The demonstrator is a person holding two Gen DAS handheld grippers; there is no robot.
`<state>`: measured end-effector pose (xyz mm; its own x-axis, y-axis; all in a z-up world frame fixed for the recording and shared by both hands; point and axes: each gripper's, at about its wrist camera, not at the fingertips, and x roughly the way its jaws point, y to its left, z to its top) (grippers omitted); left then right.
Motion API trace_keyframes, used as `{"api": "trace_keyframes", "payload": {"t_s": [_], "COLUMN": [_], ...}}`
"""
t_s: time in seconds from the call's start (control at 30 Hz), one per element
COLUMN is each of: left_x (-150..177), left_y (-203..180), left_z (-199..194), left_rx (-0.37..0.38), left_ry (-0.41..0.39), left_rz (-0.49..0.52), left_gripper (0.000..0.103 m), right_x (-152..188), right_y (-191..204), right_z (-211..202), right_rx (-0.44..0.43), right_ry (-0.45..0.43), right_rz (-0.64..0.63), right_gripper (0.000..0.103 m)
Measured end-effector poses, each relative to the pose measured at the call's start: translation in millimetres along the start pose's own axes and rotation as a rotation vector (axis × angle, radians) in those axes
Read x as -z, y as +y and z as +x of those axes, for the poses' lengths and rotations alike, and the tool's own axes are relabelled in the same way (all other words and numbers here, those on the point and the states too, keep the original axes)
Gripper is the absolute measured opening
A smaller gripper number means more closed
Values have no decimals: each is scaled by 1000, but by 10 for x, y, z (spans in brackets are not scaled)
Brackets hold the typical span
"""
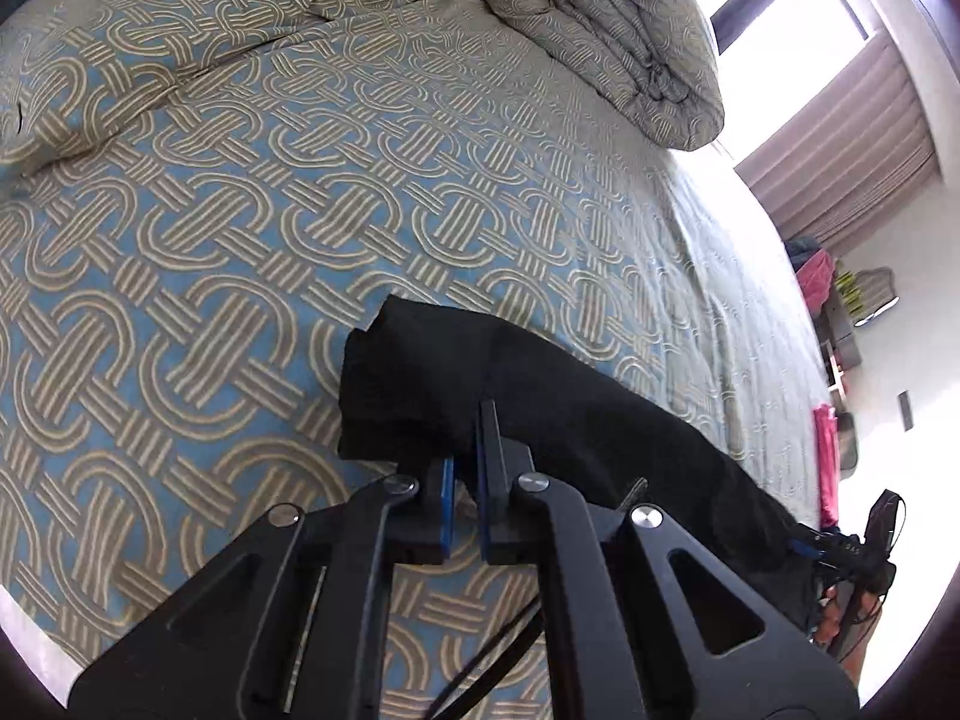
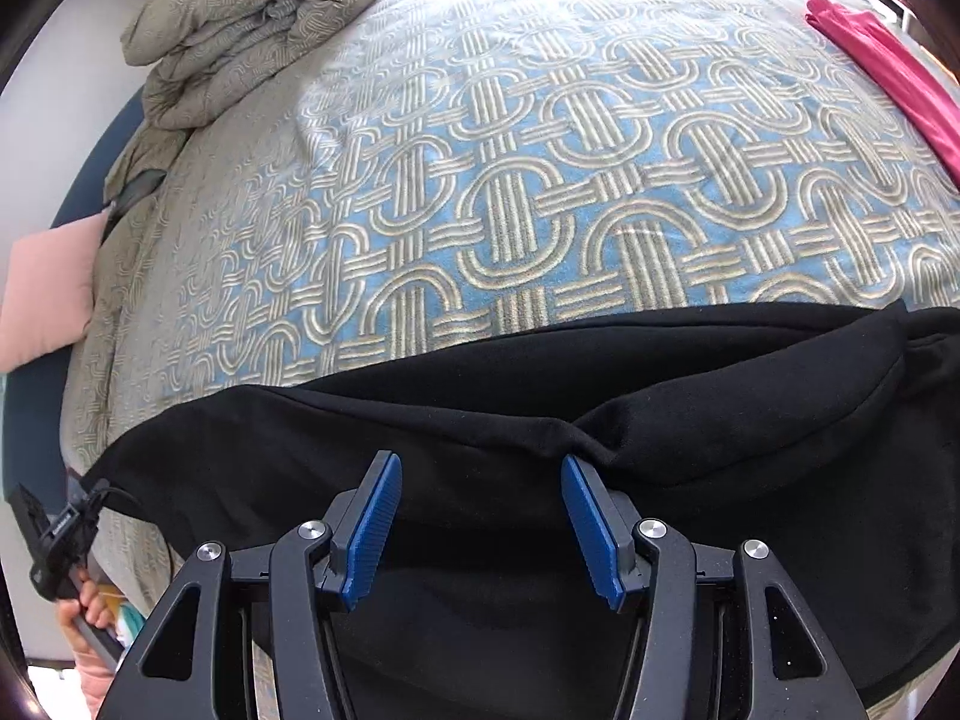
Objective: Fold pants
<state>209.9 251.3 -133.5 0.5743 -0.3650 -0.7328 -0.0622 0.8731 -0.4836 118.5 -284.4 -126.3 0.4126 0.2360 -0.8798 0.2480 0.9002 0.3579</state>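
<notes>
Black pants [image 1: 540, 396] lie along the near edge of a bed with a blue and beige patterned cover [image 1: 300, 210]. In the left wrist view my left gripper [image 1: 469, 450] is shut on one end of the pants, and that end is lifted and bunched just beyond the fingers. In the right wrist view the pants [image 2: 660, 420] stretch across the frame, creased in the middle. My right gripper [image 2: 480, 468] hangs open just over them, blue pads [image 2: 375, 531] apart, with cloth below but nothing pinched. The left gripper [image 2: 63, 534] shows at the far left edge, held by a hand.
A folded duvet [image 2: 252, 24] sits at the far corner of the bed, with pillows [image 1: 120, 72] under the same cover. A pink cushion [image 2: 48, 294] lies at the left side and a magenta cloth [image 2: 888, 66] at the right edge. Curtains and a bright window [image 1: 840, 138] are beyond.
</notes>
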Motion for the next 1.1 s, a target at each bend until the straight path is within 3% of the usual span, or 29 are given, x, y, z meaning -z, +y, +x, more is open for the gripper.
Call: {"api": "trace_keyframes", "payload": {"t_s": [0.13,0.3,0.37,0.47,0.5,0.57,0.7,0.73,0.77,0.83,0.97,1.1], "left_x": [-51,-329,-441,-420,-382,-305,-44,51,136,174,64,-71], "left_y": [-26,-357,-582,-645,-593,-311,504,682,825,869,684,571], "left_z": [-115,-274,-535,-847,-847,-645,201,361,446,395,310,54], "left_rx": [55,169,276,327,300,218,65,43,78,109,26,-97], "left_ry": [-12,-80,-162,-280,-288,-231,14,60,71,25,9,-86], "left_rz": [-28,-4,41,110,125,77,-80,-138,-201,-238,-140,-88], "left_gripper": [7,5,5,5,5,5,6,7,7,10,12,33], "right_x": [-107,-370,-397,-321,-260,-125,210,275,337,422,490,394], "right_y": [114,896,1255,1632,1713,1770,1653,1591,1526,1377,1065,718], "right_z": [-67,-38,-27,2,17,42,154,168,176,157,-13,-111], "right_rx": [-31,-130,-151,-221,-246,-272,-206,-179,-157,-113,-54,23], "right_ry": [-26,-27,-32,-5,13,42,90,100,108,119,86,48], "right_rz": [-42,-227,-305,-375,-396,-430,-447,-442,-435,-420,-385,-313], "right_gripper": [57,57,57,57,57,57,58,58,58,58,58,58]}}
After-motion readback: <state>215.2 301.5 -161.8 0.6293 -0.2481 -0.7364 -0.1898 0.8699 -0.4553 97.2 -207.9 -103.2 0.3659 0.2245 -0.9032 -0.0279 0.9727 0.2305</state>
